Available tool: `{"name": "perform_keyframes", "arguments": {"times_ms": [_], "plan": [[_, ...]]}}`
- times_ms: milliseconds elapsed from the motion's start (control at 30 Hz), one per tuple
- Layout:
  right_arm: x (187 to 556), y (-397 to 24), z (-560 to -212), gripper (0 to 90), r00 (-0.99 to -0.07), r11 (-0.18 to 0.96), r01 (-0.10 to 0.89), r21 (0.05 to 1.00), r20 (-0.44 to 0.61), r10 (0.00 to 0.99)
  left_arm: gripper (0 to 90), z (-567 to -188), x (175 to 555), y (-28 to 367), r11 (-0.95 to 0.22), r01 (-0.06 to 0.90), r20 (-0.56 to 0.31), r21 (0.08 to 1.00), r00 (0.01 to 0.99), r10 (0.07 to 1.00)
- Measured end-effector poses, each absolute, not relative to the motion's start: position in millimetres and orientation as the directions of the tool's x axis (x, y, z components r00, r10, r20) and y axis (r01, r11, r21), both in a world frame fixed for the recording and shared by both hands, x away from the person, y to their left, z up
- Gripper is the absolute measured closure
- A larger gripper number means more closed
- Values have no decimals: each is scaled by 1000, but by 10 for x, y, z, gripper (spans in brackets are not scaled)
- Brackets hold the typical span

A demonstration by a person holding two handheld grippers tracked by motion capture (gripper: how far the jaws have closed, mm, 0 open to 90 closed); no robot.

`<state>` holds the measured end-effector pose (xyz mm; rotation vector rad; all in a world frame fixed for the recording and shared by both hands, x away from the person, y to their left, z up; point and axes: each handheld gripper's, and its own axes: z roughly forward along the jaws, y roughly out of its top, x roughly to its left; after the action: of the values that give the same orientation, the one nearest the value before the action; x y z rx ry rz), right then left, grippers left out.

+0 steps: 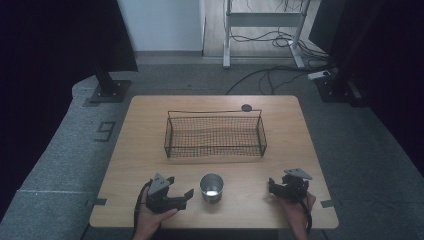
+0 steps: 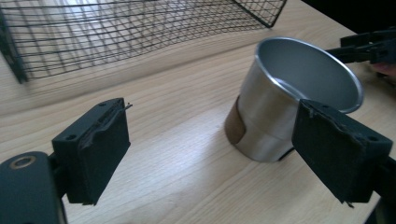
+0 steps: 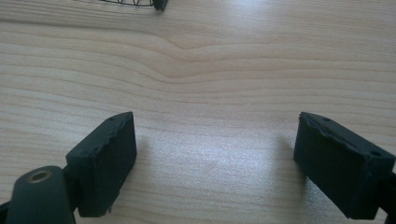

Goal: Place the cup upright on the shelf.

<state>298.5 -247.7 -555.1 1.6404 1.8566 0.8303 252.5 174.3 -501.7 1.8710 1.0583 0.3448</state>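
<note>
Cup [image 1: 211, 187], plain brushed metal with a brown band low on its wall, is sitting upright near the counter's [image 1: 150, 150] front edge, between the two grippers. The left gripper [image 1: 176, 198] is resting just beside it, fingers [image 2: 95, 149] spread wide and holding nothing; the right gripper [image 1: 274, 186], equally wide and empty, is hovering over bare pale woodgrain. I'm judging this an approach: the left must centre around the smooth, slippery wall. Farther back, a black wire basket [image 1: 215, 134] is waiting empty.

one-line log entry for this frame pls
left gripper: open, beside metal cup | right gripper: open, over bare table | wire basket: empty
</note>
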Motion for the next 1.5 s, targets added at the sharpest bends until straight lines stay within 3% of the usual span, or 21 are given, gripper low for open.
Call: {"name": "perform_keyframes", "arguments": {"times_ms": [1500], "plan": [[2992,-2477,-5552,132,-127,76,670,738,13,992,27,-5237,2650,934,-343,512,-142,787,692,708]]}}
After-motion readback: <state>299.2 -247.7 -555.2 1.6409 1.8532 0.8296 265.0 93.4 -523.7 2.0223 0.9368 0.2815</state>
